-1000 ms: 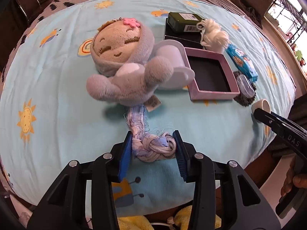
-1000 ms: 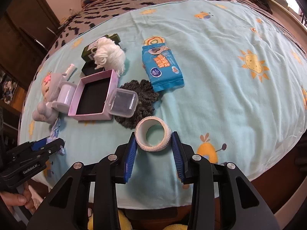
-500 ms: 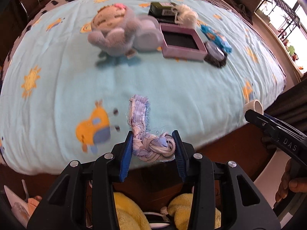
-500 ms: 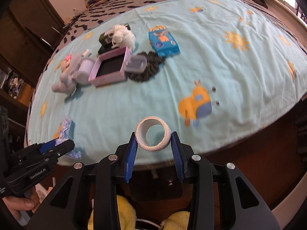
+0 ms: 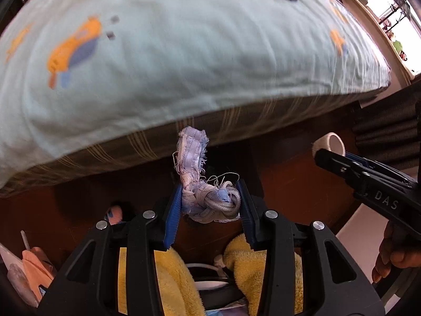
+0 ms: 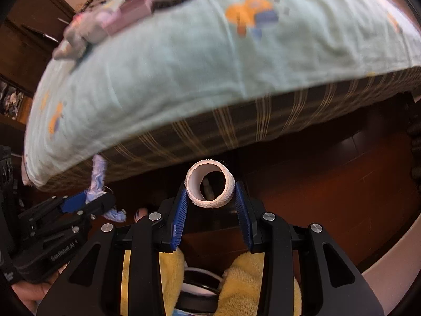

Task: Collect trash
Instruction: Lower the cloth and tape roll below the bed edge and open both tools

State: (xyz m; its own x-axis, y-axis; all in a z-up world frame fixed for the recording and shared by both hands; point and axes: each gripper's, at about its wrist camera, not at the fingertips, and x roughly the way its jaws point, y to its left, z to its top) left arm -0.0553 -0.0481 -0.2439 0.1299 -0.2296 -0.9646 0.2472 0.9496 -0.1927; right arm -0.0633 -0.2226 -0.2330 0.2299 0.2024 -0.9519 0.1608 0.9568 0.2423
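**A:** How were you holding your left hand-held gripper (image 5: pixel 210 205)?

**B:** You had it pointing steeply down, past the edge of the bed (image 5: pixel 184 60). Its blue pads were clenched on a knotted scrap of frayed blue-and-white cloth (image 5: pixel 208 200), with the loose tail of the scrap sticking up above the pads, in front of the bed's striped side.

**A:** And the right one?

**B:** Your right hand-held gripper (image 6: pixel 211 202) was tilted down much the same way, grasping a white roll of tape (image 6: pixel 209 189) by its outer wall, the hole facing the camera. In the left view it came in from the right edge, with your fingers (image 5: pixel 394 255) wrapped under its handle.

**A:** What lay around them?

**B:** Above both was the light blue sheet with orange cartoon prints, and below it the dark wooden bed frame (image 6: pixel 329 184). Far back on the bed, blurred, sat a grey plush toy (image 6: pixel 79 34) and a pink tray (image 6: pixel 131 10) beside it; I could not make out the rest of that cluster. Nothing stood between the two grippers, which were well apart.

**A:** Any container?

**B:** Under the gripper bodies there was something yellow and fluffy (image 5: pixel 260 263) around a dark opening with a white rim (image 6: pixel 200 273). I could not tell what it was. Both pieces of trash were in the air above it, clear of the bed.
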